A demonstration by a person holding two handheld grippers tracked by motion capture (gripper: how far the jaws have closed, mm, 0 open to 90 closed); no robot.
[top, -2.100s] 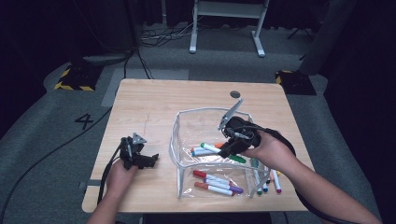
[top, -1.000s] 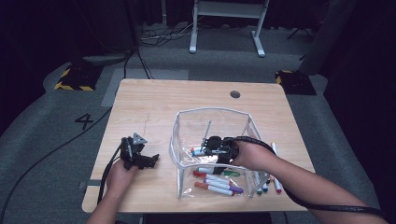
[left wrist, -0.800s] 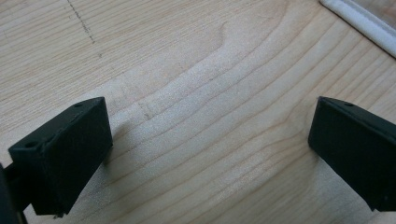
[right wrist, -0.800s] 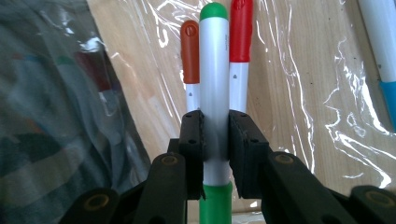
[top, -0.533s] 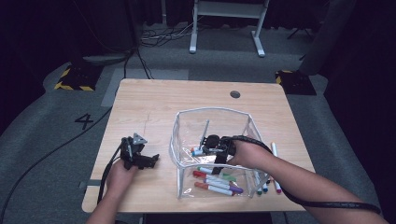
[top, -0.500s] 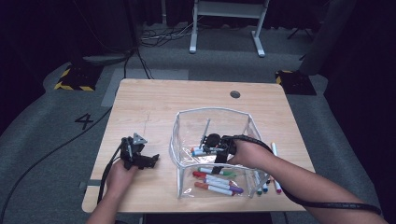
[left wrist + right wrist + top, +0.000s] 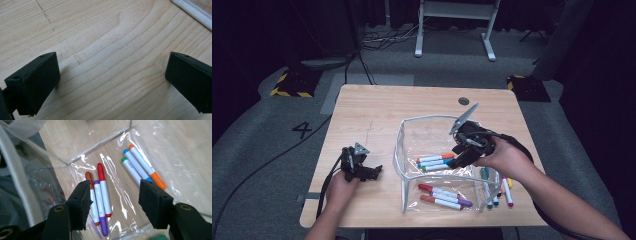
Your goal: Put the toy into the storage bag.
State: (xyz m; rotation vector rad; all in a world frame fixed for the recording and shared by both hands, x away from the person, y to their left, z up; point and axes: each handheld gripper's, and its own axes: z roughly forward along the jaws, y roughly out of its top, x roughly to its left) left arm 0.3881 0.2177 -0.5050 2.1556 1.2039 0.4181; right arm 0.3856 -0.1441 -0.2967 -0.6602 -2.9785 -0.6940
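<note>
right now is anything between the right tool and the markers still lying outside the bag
Nothing visible. The right tool hangs open above the clear plastic bag; the loose coloured markers lie on the wooden table just outside the bag's right wall, uncovered.

Seen from high above the table (image 7: 377,115), looking forward and down; close gripper views, one on bare wood, one sharing the markers (image 7: 100,192) at four o'clock.

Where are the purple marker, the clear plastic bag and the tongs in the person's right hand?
purple marker (image 7: 99,206): right gripper view, on its white barrel.
clear plastic bag (image 7: 396,152): high view, on its white-edged left rim.
right tongs (image 7: 113,202): right gripper view, midway between the two black tips, open with nothing between them.
</note>
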